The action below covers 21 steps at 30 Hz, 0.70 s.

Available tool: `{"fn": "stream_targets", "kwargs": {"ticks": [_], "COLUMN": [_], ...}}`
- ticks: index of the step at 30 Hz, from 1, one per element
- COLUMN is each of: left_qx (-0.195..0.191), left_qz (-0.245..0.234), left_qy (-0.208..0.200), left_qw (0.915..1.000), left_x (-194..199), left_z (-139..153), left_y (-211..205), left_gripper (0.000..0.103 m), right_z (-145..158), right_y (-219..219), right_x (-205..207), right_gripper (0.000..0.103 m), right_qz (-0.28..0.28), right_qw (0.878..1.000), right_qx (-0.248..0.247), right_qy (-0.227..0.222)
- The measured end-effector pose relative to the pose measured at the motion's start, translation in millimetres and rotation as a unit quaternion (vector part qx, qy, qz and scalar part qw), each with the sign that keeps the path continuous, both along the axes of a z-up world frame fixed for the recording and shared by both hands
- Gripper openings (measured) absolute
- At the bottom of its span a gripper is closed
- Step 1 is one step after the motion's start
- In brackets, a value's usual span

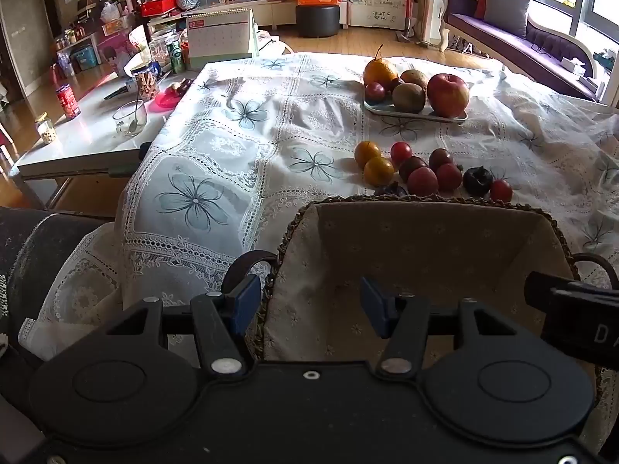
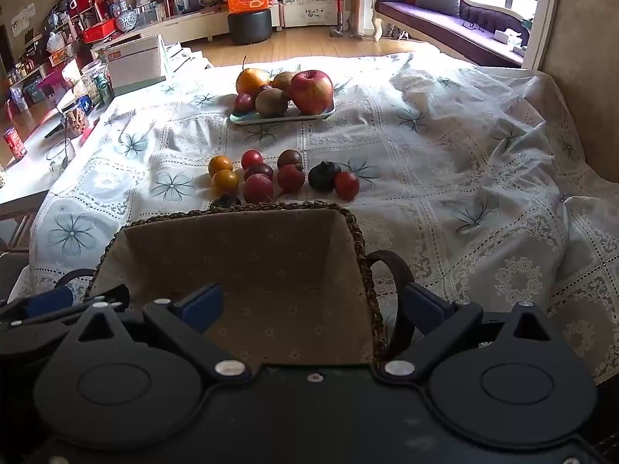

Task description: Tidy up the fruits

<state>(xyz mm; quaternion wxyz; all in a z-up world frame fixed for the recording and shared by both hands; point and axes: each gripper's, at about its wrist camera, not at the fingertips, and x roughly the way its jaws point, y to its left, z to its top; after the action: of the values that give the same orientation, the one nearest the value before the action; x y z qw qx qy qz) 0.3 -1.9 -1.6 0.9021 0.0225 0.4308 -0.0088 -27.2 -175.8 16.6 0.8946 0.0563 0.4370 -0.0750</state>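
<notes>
A woven basket (image 1: 425, 203) (image 2: 240, 212) with a cloth lining stands empty at the near edge of the table. Just beyond it lies a cluster of small fruits (image 1: 421, 172) (image 2: 271, 178): two oranges (image 2: 222, 174), several red and dark plums, and a black fruit (image 2: 323, 176). Farther back, a pale tray (image 1: 416, 114) (image 2: 282, 118) carries a big red apple (image 1: 447, 94) (image 2: 312, 91), kiwis and an orange pear. My left gripper (image 1: 309, 305) is open over the basket's left rim. My right gripper (image 2: 313, 305) is open astride the right rim and handle (image 2: 390, 266).
A floral lace tablecloth (image 1: 240, 147) (image 2: 464, 162) covers the table, rumpled at the right. To the left, a side table (image 1: 89, 131) holds a glass bowl, jars, cans and a calendar. A purple sofa (image 2: 445, 19) and black stool (image 2: 249, 25) stand behind.
</notes>
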Motion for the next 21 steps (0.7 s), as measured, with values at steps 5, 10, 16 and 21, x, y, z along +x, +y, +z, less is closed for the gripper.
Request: {"fn": "stream_targets", "kwargs": {"ticks": [5,10,16,21], "left_qx": [-0.006,-0.004,-0.004,-0.005], "left_qz": [0.002,0.001,-0.001,-0.001], "left_qy": [-0.003,-0.006,-0.004,-0.002], "left_qw": [1.0,1.0,1.0,1.0], "left_x": [4.5,-0.8,-1.5,-2.8], "left_z": [3.3,2.4,1.2,1.1], "left_y": [4.5,0.9,1.2,0.9], "left_gripper": [0.061,0.061,0.061,0.061], "right_z": [-0.5,-0.2,-0.3,-0.3], "right_y": [0.2,-0.4,2.1,3.4], "right_x": [-0.1,-0.6,-0.7,0.1], "right_gripper": [0.103,0.103,0.103,0.103], "right_qz": [0.0,-0.001,-0.001,-0.001], "right_qw": [1.0,1.0,1.0,1.0], "right_qx": [0.001,0.002,0.0,-0.001], "right_qy": [-0.001,0.0,0.0,0.0]}}
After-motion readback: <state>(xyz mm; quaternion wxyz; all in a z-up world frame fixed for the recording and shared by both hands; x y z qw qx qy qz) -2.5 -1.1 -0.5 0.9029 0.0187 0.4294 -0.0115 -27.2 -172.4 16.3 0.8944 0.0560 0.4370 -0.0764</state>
